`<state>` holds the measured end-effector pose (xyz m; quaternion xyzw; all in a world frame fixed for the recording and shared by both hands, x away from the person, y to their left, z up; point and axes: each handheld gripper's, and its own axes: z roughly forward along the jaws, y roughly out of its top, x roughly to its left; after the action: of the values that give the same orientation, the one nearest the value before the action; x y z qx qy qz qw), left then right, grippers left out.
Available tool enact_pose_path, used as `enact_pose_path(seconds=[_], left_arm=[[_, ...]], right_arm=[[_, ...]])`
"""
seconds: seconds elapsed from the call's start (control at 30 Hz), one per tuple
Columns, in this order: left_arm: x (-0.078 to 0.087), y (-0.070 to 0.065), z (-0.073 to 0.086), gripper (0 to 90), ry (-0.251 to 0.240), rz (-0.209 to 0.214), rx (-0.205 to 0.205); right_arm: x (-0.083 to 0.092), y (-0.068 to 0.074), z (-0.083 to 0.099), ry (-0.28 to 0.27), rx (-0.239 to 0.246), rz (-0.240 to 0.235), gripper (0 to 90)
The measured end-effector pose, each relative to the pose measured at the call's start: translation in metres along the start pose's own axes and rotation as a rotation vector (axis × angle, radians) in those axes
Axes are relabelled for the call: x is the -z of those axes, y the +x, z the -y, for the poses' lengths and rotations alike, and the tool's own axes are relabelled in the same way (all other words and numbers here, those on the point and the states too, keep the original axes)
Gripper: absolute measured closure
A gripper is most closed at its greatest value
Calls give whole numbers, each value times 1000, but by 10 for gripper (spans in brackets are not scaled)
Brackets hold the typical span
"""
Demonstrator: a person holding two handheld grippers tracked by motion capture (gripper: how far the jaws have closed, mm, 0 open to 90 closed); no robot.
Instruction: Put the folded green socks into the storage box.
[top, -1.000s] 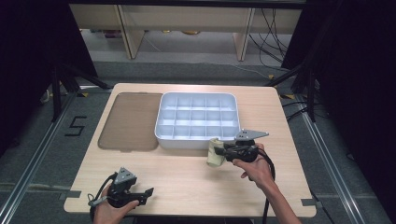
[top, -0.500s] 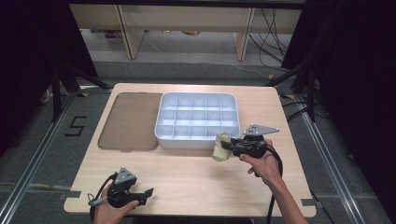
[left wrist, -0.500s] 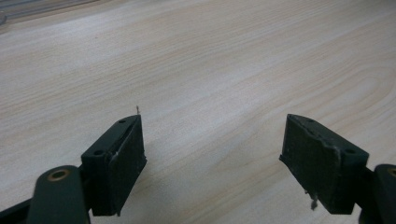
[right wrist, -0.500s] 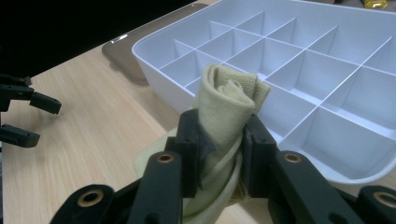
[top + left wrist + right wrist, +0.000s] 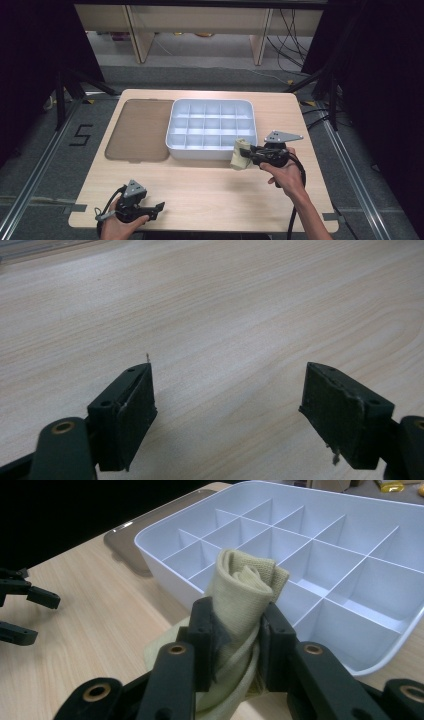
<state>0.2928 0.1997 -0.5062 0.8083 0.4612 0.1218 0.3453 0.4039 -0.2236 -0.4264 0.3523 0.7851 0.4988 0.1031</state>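
Right claw [image 5: 235,630] clamped on rolled beige cloth [image 5: 245,587], held at white divided tray's [image 5: 175,142] near-right corner, probably for tucking into compartment. Left claw [image 5: 227,415] apart, idling over bare desk [image 5: 225,305].

Divided tray [image 5: 210,150] sits on table [image 5: 210,195]; flat lid [image 5: 139,130] just left of tray, rolled cloth [image 5: 240,153] at tray's near-right corner, left gripper [image 5: 150,210] well nearer, left.
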Motion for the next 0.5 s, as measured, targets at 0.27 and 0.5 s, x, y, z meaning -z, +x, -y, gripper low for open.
enact_pose_path(seconds=[0.27,0.5], left_arm=[[1,0,0,210,2,-16,-1],[-1,-1,0,210,0,-2,0]], right_arm=[[6,-5,-5,-15,7,20,722],[11,-14,-9,-51,26,42,722]])
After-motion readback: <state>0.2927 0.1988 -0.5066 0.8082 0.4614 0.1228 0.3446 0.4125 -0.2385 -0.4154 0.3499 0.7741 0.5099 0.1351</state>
